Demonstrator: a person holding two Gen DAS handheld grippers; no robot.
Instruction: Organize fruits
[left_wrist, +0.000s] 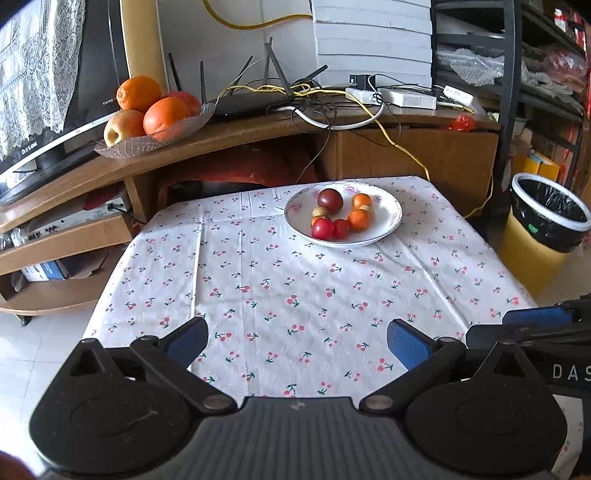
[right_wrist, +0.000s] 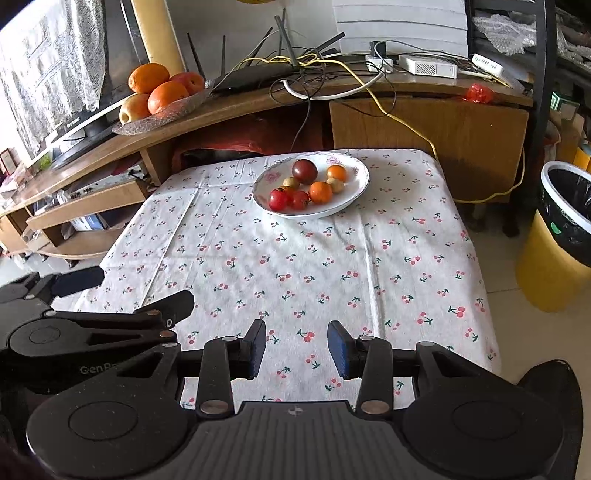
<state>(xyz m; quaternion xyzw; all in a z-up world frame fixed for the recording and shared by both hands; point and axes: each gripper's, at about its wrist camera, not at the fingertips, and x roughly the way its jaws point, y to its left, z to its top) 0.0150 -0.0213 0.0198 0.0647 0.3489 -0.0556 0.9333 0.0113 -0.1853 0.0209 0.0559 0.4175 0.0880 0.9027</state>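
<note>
Right now my left gripper (left_wrist: 297, 341) hangs over the near edge of the table, its blue pads spread wide with nothing between them. My right gripper (right_wrist: 296, 349) sits just beside it, also over the near edge, its pads parted by a narrower gap and likewise holding nothing.

Between the grippers and the fruit stretches the cherry-print tablecloth (left_wrist: 295, 280), bare across its middle.

Further out, at about twelve o'clock and slightly toward one in the left wrist view, the white floral plate (left_wrist: 391, 206) rests near the far edge of the table. It holds the small fruits: a dark red plum-like one (left_wrist: 330, 199) at the back, two small oranges (left_wrist: 359, 219), two red tomato-like fruits (left_wrist: 323, 229) at the front, and a couple of small tan ones (left_wrist: 320, 211), all clustered and mostly touching.

Beyond, at ten o'clock, a glass dish (left_wrist: 125, 146) on the wooden cabinet carries large oranges (left_wrist: 166, 115) and an apple (left_wrist: 123, 126). At two o'clock a yellow bin (left_wrist: 543, 236) stands on the floor.
</note>
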